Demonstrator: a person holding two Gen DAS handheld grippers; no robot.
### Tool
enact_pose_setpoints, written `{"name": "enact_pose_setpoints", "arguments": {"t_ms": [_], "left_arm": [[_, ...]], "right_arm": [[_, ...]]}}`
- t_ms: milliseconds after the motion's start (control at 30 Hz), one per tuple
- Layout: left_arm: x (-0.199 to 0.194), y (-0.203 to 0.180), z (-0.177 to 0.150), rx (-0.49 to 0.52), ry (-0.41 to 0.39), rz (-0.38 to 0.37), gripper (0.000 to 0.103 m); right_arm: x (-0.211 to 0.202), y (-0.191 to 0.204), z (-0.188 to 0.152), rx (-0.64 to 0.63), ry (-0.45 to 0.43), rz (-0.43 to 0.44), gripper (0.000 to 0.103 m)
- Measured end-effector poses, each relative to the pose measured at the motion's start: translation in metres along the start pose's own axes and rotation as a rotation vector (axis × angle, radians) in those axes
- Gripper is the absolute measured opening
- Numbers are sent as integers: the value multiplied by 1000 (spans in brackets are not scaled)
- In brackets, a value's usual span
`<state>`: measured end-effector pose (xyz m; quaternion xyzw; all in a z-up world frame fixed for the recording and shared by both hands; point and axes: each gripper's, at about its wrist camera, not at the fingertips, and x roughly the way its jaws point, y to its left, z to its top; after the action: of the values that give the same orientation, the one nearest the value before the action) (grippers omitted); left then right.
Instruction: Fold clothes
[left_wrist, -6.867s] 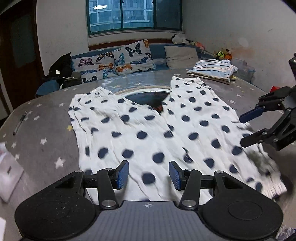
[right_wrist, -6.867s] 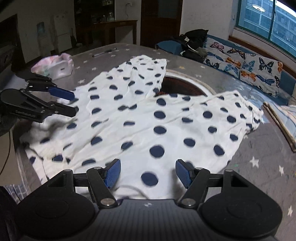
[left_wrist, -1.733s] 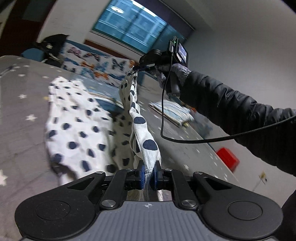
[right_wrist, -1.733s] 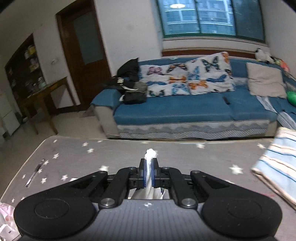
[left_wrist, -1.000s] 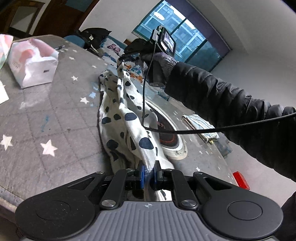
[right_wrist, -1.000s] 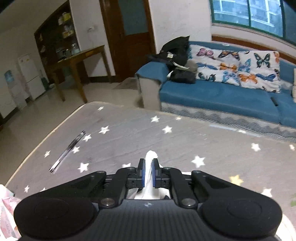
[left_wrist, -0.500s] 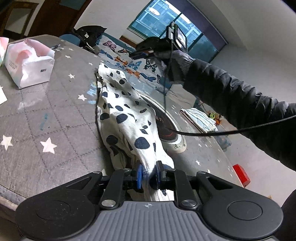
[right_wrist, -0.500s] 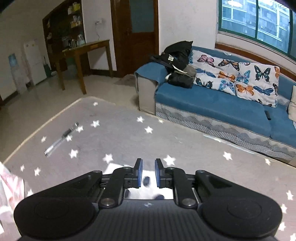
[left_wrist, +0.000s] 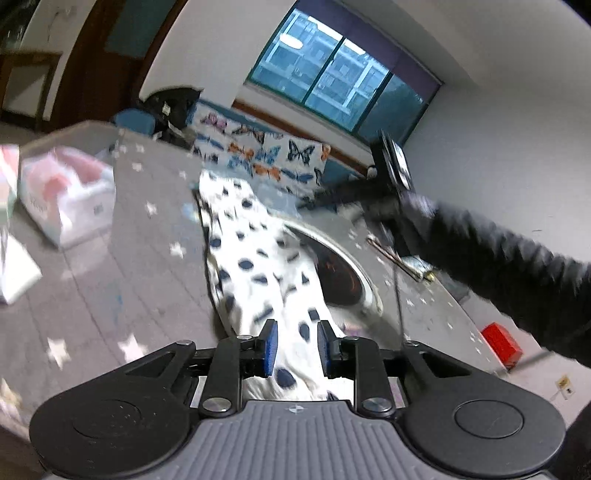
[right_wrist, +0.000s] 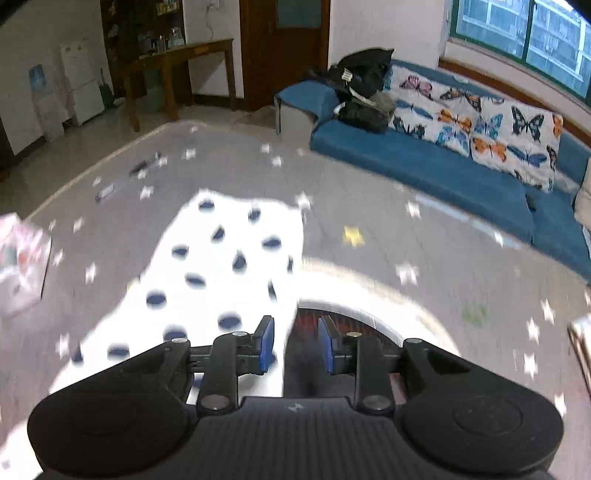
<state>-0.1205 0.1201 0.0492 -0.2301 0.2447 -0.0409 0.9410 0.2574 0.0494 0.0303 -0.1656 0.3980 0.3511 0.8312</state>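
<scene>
1. Two grippers: left gripper (left_wrist: 294, 347) and right gripper (right_wrist: 293, 344), each with two blue pads.
2. Left jaws released, apart, holding nothing, just above the near end of the cloth (left_wrist: 255, 254).
3. Right jaws released too, apart and empty, above the edge of the cloth and the dark round hole (right_wrist: 314, 328).
4. One white cloth with dark blue dots, lying flat on the grey tabletop (left_wrist: 110, 280), folded into a long narrow strip, running from the near edge toward the far side.
5. Left of the round hole with its pale ring (left_wrist: 343, 273), partly over the ring.
6. One pink and white bag (left_wrist: 66, 199) on the tabletop, well to the left of the cloth; inside too blurry to tell.
7. One red box (left_wrist: 500, 341) down low past the right edge of the tabletop.
8. One blue sofa (right_wrist: 443, 166) behind, with butterfly pillows (right_wrist: 480, 122) and a black bag (right_wrist: 364, 83) on it.
9. One dark sleeve (left_wrist: 517, 266) at the right in the left view.
10. Many white stars printed on the tabletop, plus one yellow star (right_wrist: 353, 235).
11. No writing clear enough to read.
</scene>
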Motion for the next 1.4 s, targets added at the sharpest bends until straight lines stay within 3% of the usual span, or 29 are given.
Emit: {"name": "enact_pose_setpoints", "arguments": {"t_ms": [133,267,433,700,900,1067,1200,1333,1400], "left_arm": [[9,-1,18,12,-24,26,25],[33,-14,36,48,-9,-5,25],[80,-44,47,108,41,-60,25],[156,-65,56,174,145,-80,24],[199,-62,52,247,211,-19,29],[222,-46,50,217,256,26,30],[227,-29,49,169,269,55,30],[224,-14,52,106,266,51,30],[222,-8,53,77,262,44,30]], "right_arm": [[-11,-10,-33,30,16,40,26],[-22,-19,-65,62,28,87,26],[-24,-18,-80,82,9,165,26],[-13,-10,-74,89,-13,284,26],[-13,-6,-55,143,-59,427,26],[-11,-2,-45,195,-77,543,26],[-19,-7,-44,208,-109,537,29],[-25,-16,-52,178,-112,420,37],[-22,-24,-62,205,-93,411,37]]}}
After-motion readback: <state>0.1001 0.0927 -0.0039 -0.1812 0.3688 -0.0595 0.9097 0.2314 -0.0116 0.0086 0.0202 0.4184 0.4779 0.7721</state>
